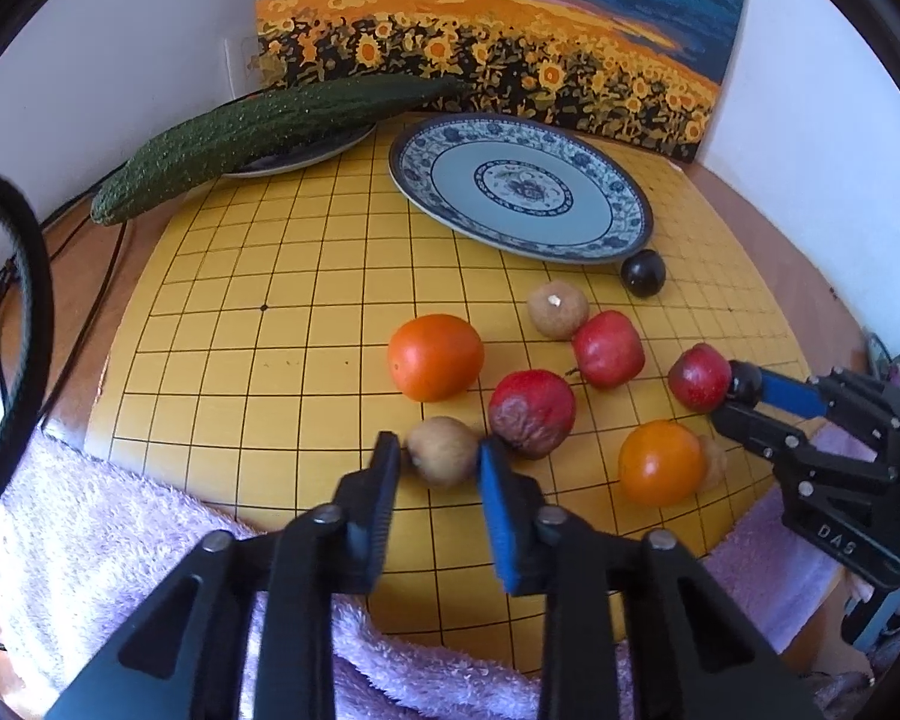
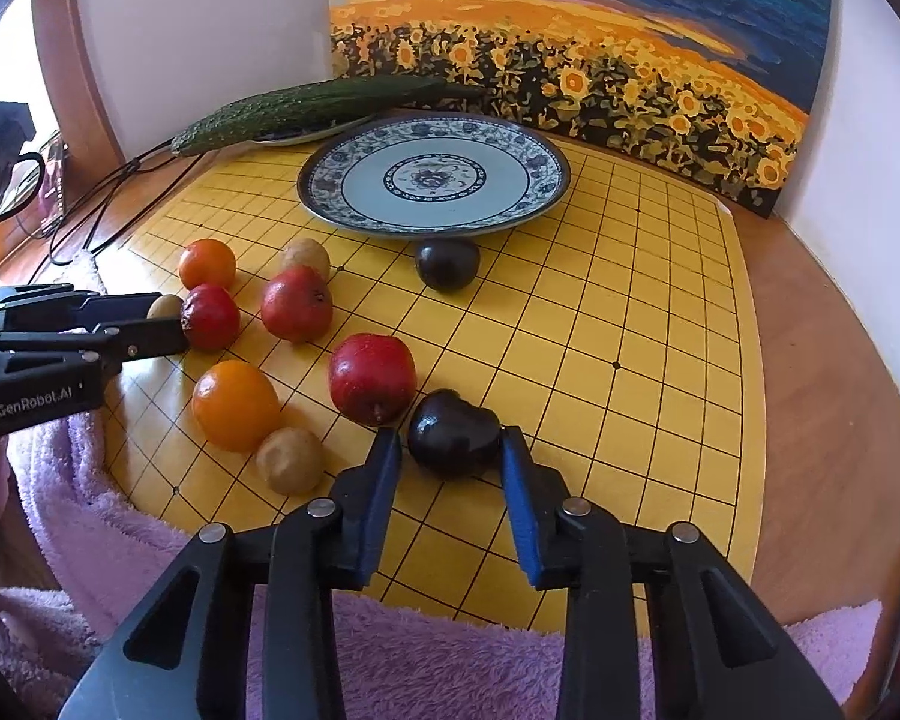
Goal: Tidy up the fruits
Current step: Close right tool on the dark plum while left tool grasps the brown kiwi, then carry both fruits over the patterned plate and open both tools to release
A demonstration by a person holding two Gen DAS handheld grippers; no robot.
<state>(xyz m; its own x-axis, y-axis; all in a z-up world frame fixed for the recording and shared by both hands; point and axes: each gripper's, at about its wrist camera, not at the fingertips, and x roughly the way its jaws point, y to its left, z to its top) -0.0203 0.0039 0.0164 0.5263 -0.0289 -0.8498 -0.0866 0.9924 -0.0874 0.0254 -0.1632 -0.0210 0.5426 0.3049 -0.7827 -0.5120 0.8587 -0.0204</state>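
Several fruits lie on a yellow grid board [image 1: 282, 330]. My left gripper [image 1: 440, 456] is closed on a small tan fruit [image 1: 442, 450] at the board's near edge; both pads touch it. My right gripper [image 2: 451, 443] is closed on a dark plum [image 2: 453, 432]; it also shows in the left wrist view [image 1: 727, 391]. An empty blue-and-white plate [image 1: 522, 186] [image 2: 435, 174] sits at the back. Around lie an orange tomato [image 1: 435, 356], a wrinkled red fruit [image 1: 531, 412], red fruits [image 1: 607, 348] [image 1: 698, 376], another tan fruit [image 1: 557, 309], an orange fruit [image 1: 661, 462] and a second dark plum [image 1: 643, 273].
A long cucumber [image 1: 258, 132] lies across a second plate [image 1: 306, 150] at the back left. A sunflower painting [image 1: 498, 30] leans on the wall behind. A purple towel [image 1: 120, 540] lies under the board's near edge. Cables [image 1: 6, 300] run at the left.
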